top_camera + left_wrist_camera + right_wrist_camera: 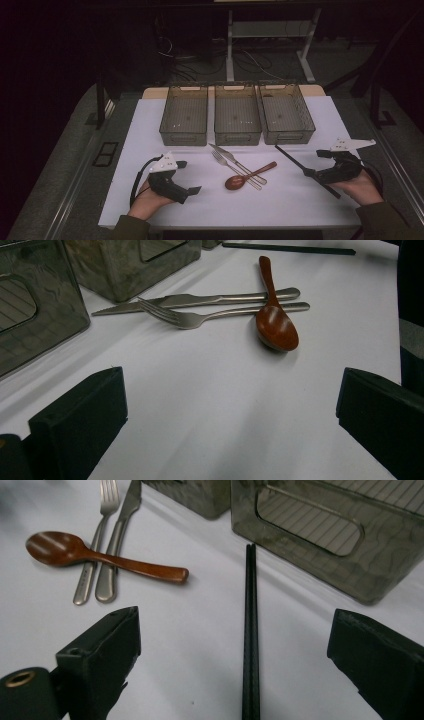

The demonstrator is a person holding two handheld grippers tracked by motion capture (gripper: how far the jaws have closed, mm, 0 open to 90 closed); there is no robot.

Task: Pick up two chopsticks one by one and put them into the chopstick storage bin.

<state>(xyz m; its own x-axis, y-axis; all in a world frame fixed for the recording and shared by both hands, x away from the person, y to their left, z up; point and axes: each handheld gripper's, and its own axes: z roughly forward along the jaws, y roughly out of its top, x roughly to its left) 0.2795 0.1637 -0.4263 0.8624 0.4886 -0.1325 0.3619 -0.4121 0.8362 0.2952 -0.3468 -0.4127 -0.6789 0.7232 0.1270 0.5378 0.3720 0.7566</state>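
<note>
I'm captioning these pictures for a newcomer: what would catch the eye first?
Three empty smoky plastic bins stand in a row at the far side of the white table. In front of them a red-brown wooden spoon lies across a fork and knife. The black chopsticks run between the open jaws of the right tool.

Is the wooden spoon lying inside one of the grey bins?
No, the wooden spoon lies on the white table, across the fork and knife.

The spoon looks like glossy brown wood. The fork and the knife are smooth shiny metal. The chopsticks are matt black. The bins are smoky translucent plastic; the table cover is matt white.
</note>
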